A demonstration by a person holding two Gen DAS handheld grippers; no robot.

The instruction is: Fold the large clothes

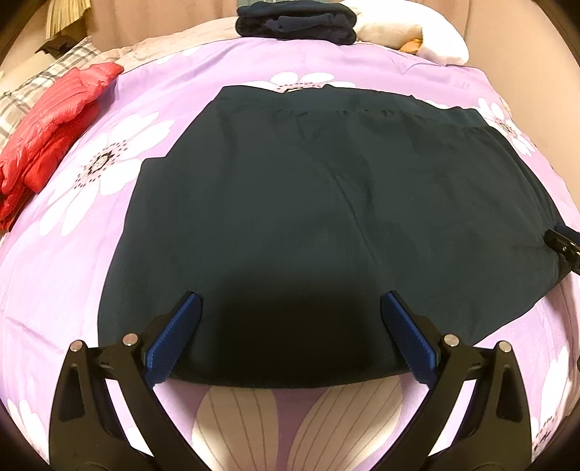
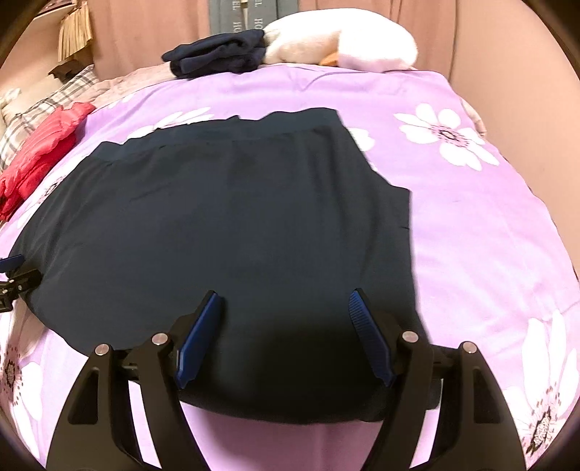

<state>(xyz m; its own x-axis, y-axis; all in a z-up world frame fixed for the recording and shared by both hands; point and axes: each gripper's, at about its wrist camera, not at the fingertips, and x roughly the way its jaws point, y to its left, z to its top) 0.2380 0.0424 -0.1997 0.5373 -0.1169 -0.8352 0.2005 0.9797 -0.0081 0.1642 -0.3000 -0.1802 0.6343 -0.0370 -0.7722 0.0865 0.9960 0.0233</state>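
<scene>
A large dark teal garment [image 1: 308,181] lies spread flat on the purple flowered bedcover [image 1: 174,83]; its ribbed hem is at the far side. My left gripper [image 1: 290,297] hovers open over the garment's near edge, with nothing between its blue pads. In the right wrist view the same garment [image 2: 235,217] fills the middle. My right gripper [image 2: 285,293] also stands open above its near edge, towards the right corner, and grips nothing. Each gripper shows at the edge of the other's view: the right gripper [image 1: 563,242] at the garment's right side, the left gripper [image 2: 14,275] at its left.
A red puffer jacket [image 1: 54,123] [image 2: 40,152] lies at the left of the bed beside a plaid pillow [image 1: 47,79]. At the far end sit a stack of folded dark clothes [image 1: 297,21] [image 2: 217,54] and a white plush toy [image 1: 409,29] [image 2: 340,40]. Bare bedcover [image 2: 471,217] lies right of the garment.
</scene>
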